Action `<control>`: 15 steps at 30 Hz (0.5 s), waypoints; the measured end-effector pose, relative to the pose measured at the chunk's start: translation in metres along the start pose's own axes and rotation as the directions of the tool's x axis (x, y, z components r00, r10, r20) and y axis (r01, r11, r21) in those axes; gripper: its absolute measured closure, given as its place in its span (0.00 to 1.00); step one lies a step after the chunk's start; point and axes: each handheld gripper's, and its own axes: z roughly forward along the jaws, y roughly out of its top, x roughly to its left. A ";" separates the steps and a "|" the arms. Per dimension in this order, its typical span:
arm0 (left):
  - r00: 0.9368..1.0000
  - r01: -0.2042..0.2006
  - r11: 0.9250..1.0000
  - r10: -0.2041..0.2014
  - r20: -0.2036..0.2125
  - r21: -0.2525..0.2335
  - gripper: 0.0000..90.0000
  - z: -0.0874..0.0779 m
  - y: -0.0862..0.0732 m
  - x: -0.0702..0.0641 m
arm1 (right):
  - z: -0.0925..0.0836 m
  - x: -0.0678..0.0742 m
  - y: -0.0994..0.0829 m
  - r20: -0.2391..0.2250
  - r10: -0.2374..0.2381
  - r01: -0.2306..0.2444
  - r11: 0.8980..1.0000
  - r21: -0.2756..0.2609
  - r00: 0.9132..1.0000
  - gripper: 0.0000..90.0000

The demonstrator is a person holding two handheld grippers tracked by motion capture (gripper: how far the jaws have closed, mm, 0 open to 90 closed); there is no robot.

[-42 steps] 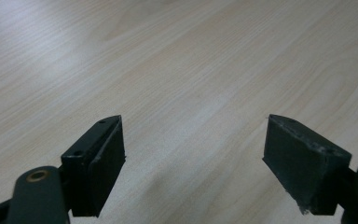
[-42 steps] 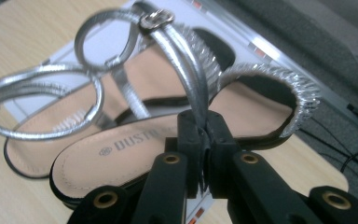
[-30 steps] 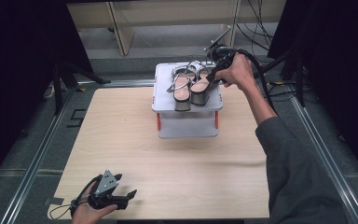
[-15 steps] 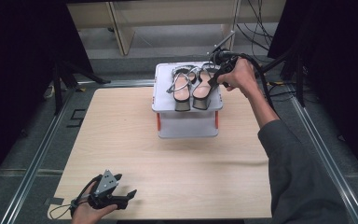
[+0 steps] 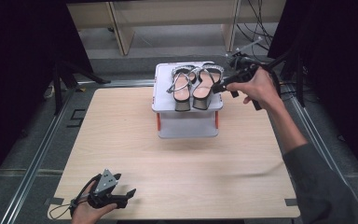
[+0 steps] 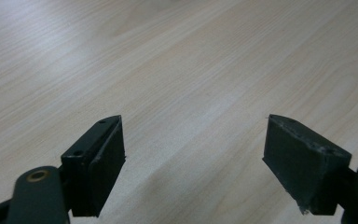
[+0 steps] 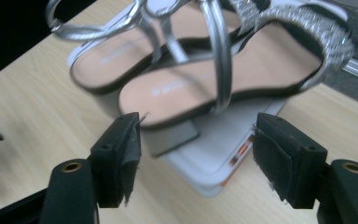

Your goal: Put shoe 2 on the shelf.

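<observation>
Two silver sandals [image 5: 193, 86] sat side by side on the white stand [image 5: 161, 100] at the table's twelve o'clock edge, seen from the high view. A second earlier the right gripper [image 5: 221, 87] was pinched shut at the right sandal; now its jaws had just sprung apart and it had drawn off toward three o'clock, touching nothing. I took that as a release, with the pair placed. The left gripper [image 5: 128, 193] stayed idle at seven o'clock on the table [image 5: 121, 140].

From the left gripper view, the jaws stood spread over bare wood.

From the right gripper view, the jaws gaped wide with nothing between the pads; the nearer sandal [image 7: 223, 88] lay at twelve o'clock, clear of them, heel on the stand.
</observation>
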 end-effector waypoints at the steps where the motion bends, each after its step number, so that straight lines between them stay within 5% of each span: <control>1: 1.000 0.002 1.000 -0.002 -0.002 0.000 0.22 0.000 0.000 0.000 | -0.003 0.001 -0.007 -0.007 0.003 -0.003 1.000 -0.006 1.000 0.35; 13: 1.000 0.001 1.000 -0.001 -0.005 -0.009 0.22 -0.001 -0.002 0.001 | -0.015 0.012 -0.100 -0.008 0.046 -0.046 0.998 -0.046 0.999 0.32; 15: 0.999 0.037 0.999 -0.037 0.010 -0.028 0.22 0.000 -0.002 -0.002 | -0.014 0.015 -0.114 -0.022 0.078 -0.078 0.997 -0.014 0.997 0.31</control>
